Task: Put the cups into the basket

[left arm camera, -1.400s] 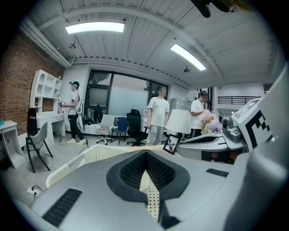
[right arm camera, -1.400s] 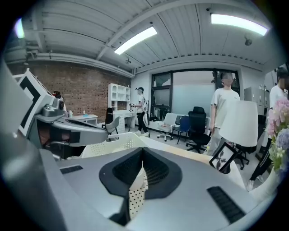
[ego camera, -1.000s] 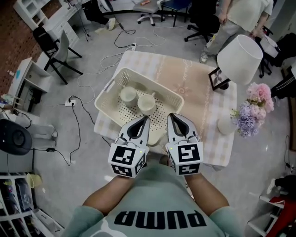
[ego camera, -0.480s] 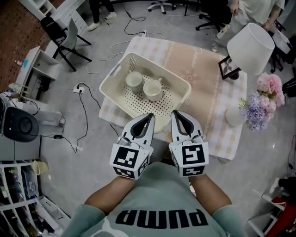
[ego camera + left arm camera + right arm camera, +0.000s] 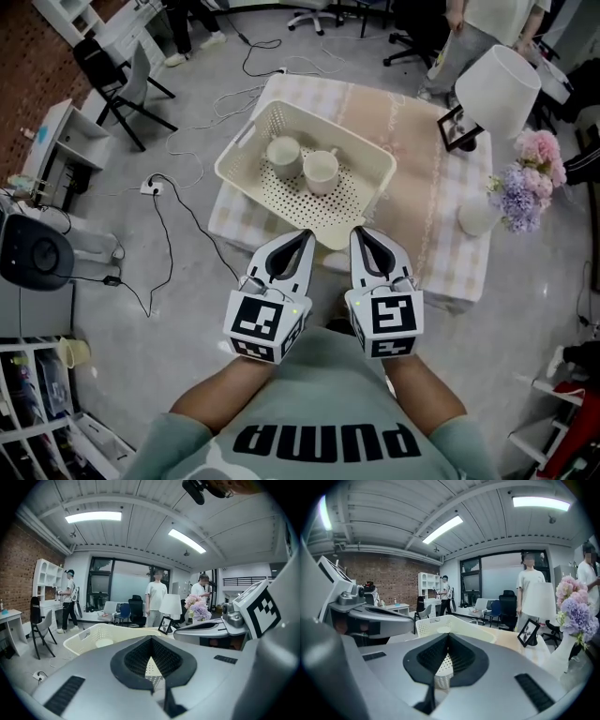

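A cream perforated basket (image 5: 281, 208) stands on the checked table (image 5: 422, 202) and holds two cream cups (image 5: 283, 152) (image 5: 321, 171) side by side. My left gripper (image 5: 303, 235) and right gripper (image 5: 358, 232) hang shut and empty, close together, just short of the table's near edge and apart from the basket. In the left gripper view the basket (image 5: 89, 637) lies ahead left with one cup (image 5: 104, 643) showing over the rim. From the right gripper view only the basket (image 5: 459, 624) shows past the jaws.
A white lamp (image 5: 497, 86), a picture frame (image 5: 457, 131) and a vase of pink and purple flowers (image 5: 520, 183) stand on the table's right side. Cables (image 5: 173, 192) trail over the floor at left, near a chair (image 5: 117, 80). People stand at the far end.
Both grippers have drawn back from the basket's near wall to off the table's edge, still shut. The basket and cups have not moved on the table.
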